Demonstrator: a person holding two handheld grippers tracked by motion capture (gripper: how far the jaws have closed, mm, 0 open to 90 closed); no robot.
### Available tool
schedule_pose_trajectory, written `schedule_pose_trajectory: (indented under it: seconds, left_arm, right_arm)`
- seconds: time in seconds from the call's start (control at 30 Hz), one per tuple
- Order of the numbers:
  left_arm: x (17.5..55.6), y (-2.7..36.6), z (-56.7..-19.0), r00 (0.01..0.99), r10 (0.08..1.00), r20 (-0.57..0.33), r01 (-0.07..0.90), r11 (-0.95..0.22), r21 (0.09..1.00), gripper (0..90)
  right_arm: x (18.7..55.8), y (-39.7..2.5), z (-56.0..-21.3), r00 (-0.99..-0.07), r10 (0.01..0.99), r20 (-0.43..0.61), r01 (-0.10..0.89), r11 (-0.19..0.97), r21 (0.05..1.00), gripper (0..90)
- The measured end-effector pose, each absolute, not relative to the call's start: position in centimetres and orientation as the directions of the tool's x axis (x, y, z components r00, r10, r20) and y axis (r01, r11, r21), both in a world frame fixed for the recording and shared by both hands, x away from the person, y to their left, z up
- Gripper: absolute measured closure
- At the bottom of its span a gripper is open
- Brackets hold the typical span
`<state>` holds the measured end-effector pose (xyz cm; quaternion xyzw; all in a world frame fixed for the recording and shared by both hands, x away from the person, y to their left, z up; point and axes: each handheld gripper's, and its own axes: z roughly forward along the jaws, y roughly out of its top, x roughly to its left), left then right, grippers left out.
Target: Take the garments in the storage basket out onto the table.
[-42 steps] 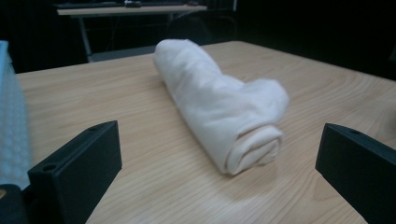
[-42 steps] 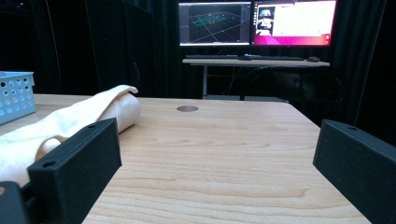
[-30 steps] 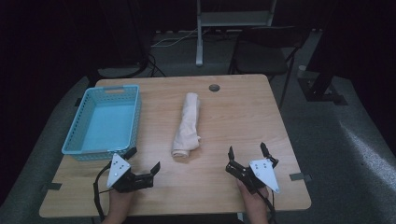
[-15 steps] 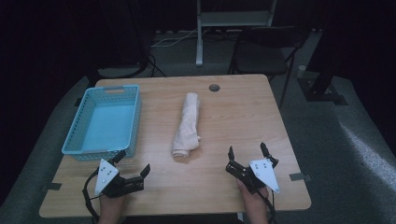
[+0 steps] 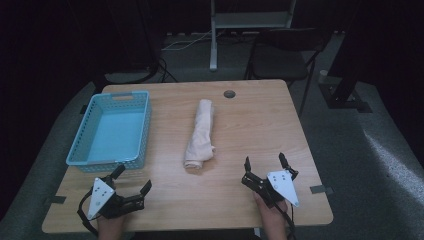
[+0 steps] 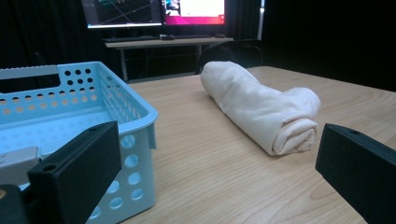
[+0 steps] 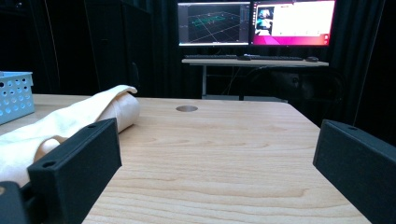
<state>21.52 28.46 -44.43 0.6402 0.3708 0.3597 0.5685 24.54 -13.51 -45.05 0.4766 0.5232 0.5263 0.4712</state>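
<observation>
A rolled cream towel (image 5: 201,134) lies lengthwise in the middle of the wooden table (image 5: 250,125). A light blue plastic basket (image 5: 112,131) stands empty at the left. My left gripper (image 5: 132,180) rests open near the front left edge, just in front of the basket. In the left gripper view the basket (image 6: 70,121) is close on the left and the towel (image 6: 261,109) lies ahead to the right. My right gripper (image 5: 265,162) is open near the front right, holding nothing. In the right gripper view the towel (image 7: 70,123) lies to the left.
A round cable hole (image 5: 229,94) sits near the table's far edge. A dark chair (image 5: 280,55) and a white stand (image 5: 214,35) are behind the table. Monitors (image 7: 254,23) glow on a desk beyond. Bare wood spans the right half of the table.
My left gripper has drawn back toward the left front edge and turned a little. The right gripper, towel and basket have stayed put.
</observation>
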Motion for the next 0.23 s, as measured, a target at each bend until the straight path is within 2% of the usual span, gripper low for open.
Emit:
schedule_pose_trajectory:
  seconds: [0.23]
  left_arm:
    - [21.30,29.02,-44.49,0.439,0.898,-0.011,0.047,-0.011,0.999,0.0]
  right_arm:
    - [24.54,-13.51,-45.05,-0.100,0.995,0.008,0.003,-0.008,1.000,0.3]
